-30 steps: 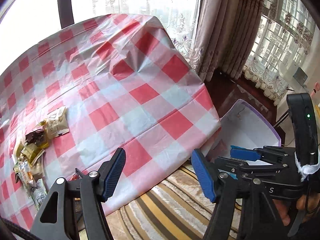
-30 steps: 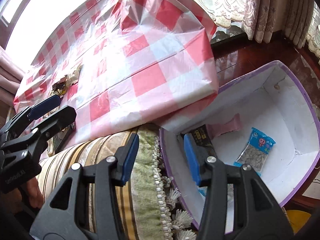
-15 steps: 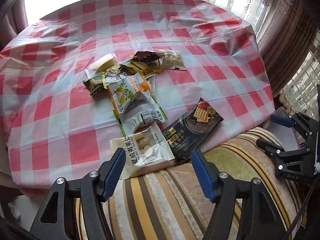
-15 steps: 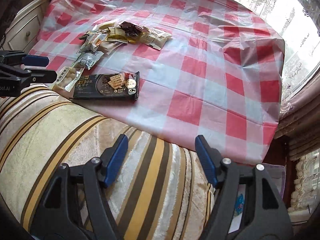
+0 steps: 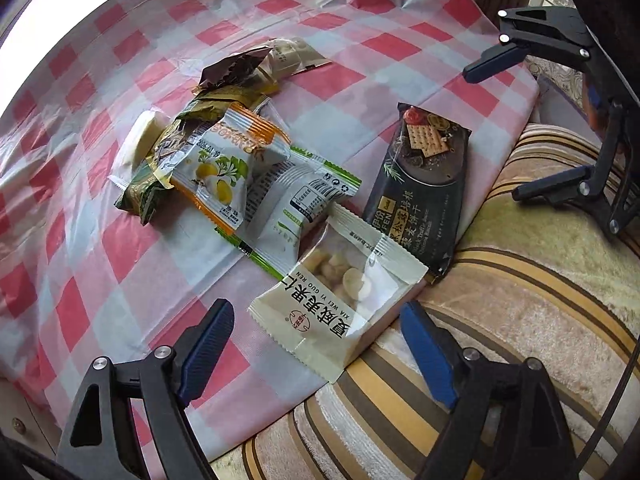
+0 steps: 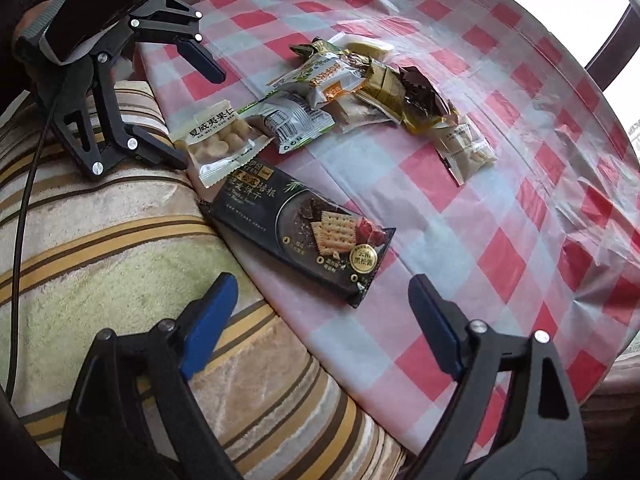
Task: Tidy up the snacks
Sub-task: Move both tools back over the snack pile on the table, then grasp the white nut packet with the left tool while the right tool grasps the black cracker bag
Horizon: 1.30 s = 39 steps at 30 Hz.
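Note:
A pile of snack packets lies on a red-and-white checked tablecloth [image 5: 80, 208]. Nearest my left gripper [image 5: 316, 356] is a cream macadamia nut packet [image 5: 340, 296], just ahead between its open fingers. A black cracker packet [image 5: 420, 184] lies to its right, at the table's edge. My right gripper [image 6: 320, 320] is open and empty, just short of the black cracker packet [image 6: 304, 228]. Behind lie a white-green packet [image 5: 296, 208], an orange-white packet [image 5: 228, 160] and several gold and brown ones [image 6: 392, 88]. Each gripper shows in the other's view, open.
A striped beige and gold cushion [image 5: 520, 320] lies against the table's near edge under both grippers; it also shows in the right wrist view [image 6: 120, 260]. A curtain hangs at the far right of the left wrist view. The cloth is wrinkled at the far side.
Both grippers swung away from the purple-edged box on the floor to the table and closed in on the snack pile. Both stayed open and empty.

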Tool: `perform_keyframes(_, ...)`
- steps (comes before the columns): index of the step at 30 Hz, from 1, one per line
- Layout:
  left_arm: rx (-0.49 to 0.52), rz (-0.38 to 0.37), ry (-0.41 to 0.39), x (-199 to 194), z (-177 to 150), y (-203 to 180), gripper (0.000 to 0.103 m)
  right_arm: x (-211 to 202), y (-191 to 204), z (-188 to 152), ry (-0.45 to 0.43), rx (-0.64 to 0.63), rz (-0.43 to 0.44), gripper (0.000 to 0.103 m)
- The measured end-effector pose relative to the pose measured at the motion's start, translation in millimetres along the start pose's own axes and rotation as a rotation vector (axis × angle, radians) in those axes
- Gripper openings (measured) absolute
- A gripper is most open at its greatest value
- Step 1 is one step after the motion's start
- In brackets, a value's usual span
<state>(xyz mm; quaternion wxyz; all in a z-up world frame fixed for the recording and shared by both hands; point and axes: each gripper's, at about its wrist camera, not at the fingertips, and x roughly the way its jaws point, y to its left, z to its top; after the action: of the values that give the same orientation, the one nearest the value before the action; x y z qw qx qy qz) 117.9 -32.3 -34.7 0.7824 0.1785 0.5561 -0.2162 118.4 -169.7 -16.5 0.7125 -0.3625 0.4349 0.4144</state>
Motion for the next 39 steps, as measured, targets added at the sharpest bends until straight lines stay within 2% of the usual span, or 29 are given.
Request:
perform_keyframes(5,0.037,-0.073,0.019,12.3,6.8,5.9,0.086,17.7,2.8,21.0,0.042,-0.178,0.059,0.089)
perform_keyframes(7,0.044,-0.108,0.012,14.5,8.7,7.7,0.080,27.1,2.5,29.2,0.055,-0.221,0.078,0.089)
perform_keyframes(9,0.026,-0.104,0.001,14.7,9.3,11.3,0.072,36.4,1.0,36.8,0.066,-0.246,0.101,0.089)
perform_keyframes(13,-0.022,-0.116,-0.015,13.1,8.7,21.0,0.065,51.5,-3.7,46.1,0.076,-0.245,0.150,0.089)
perform_keyframes(16,-0.111,-0.134,-0.032,10.6,5.6,34.9,0.058,59.3,-10.5,47.5,0.078,-0.190,0.181,0.089)
perform_keyframes(19,-0.198,-0.111,-0.037,9.3,2.7,46.8,0.056,65.6,-24.6,45.5,0.068,-0.072,0.187,0.089)
perform_keyframes(23,-0.316,-0.061,-0.034,6.4,-5.5,57.7,0.056,68.8,-48.7,39.6,0.037,0.116,0.133,0.089)
perform_keyframes(27,-0.485,0.014,-0.027,1.0,-18.2,78.5,0.057,67.3,-71.3,32.5,0.031,0.339,0.113,0.089)
perform_keyframes(30,-0.575,0.014,-0.042,-2.8,-28.3,89.1,0.060,63.6,-77.2,24.0,0.032,0.449,0.078,0.090)
perform_keyframes(33,-0.601,0.017,-0.048,-5.9,-36.8,90.5,0.068,60.0,-70.4,19.8,0.010,0.440,0.102,0.090)
perform_keyframes(39,-0.582,0.039,-0.057,-8.4,-41.0,84.2,0.069,60.7,-61.6,24.6,-0.013,0.394,0.139,0.090)
